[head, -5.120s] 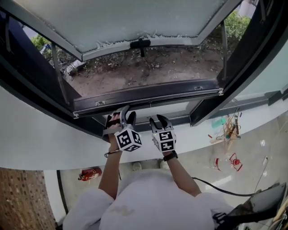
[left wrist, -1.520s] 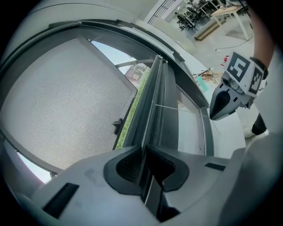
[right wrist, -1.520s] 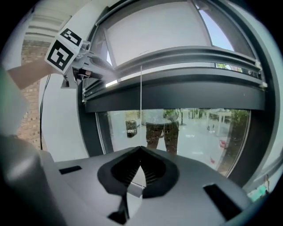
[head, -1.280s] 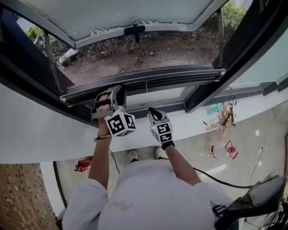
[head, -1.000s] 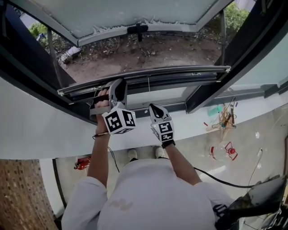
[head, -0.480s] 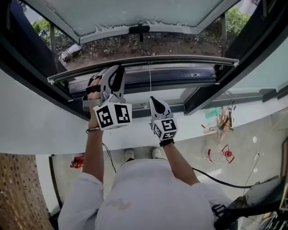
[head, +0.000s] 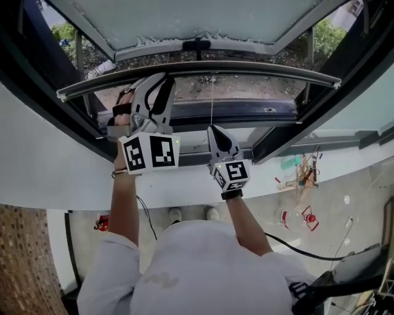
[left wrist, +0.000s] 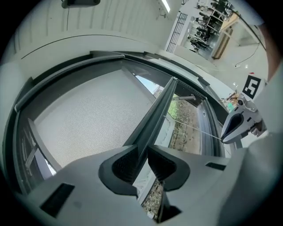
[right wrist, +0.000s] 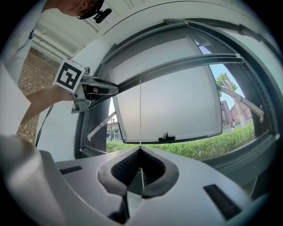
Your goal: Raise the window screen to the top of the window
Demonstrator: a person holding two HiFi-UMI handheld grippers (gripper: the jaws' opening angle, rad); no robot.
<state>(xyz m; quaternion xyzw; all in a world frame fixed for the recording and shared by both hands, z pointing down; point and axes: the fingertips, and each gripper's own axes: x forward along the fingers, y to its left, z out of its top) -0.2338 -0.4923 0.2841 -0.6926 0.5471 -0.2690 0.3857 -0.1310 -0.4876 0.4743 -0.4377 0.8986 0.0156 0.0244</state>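
Over the last second the bar (head: pixel 265 66) at the screen's free edge climbs from just above the sill (head: pixel 271 111) to well clear of it, and both grippers rise with it. The gap under the bar now shows a broad strip of bare ground (head: pixel 258 87). That puts the raise well under way but, by my reading, not finished. In the right gripper view the bar crosses the upper part of the window, with a band of opening left between it and the top of the frame (right wrist: pixel 177 22).

The left gripper (left wrist: pixel 142 155) has the bar between its 2 jaws, left of the bar's middle. The jaws have just been easing apart, yet the pads look to touch the bar on both sides, so I take it as a loose pinch. The right gripper (right wrist: pixel 140 151) is pressed together on the thin cord (right wrist: pixel 140 114) that hangs from the bar's middle, and it sits below the bar.

The screen (left wrist: pixel 88 114) is a fine grey mesh, flat and unwrinkled, lying on the side of the bar away from the cord. The bar is a slim rail spanning the window from side to side, just under the lower edge of the swung-out pane (head: pixel 197 18) in the head view.
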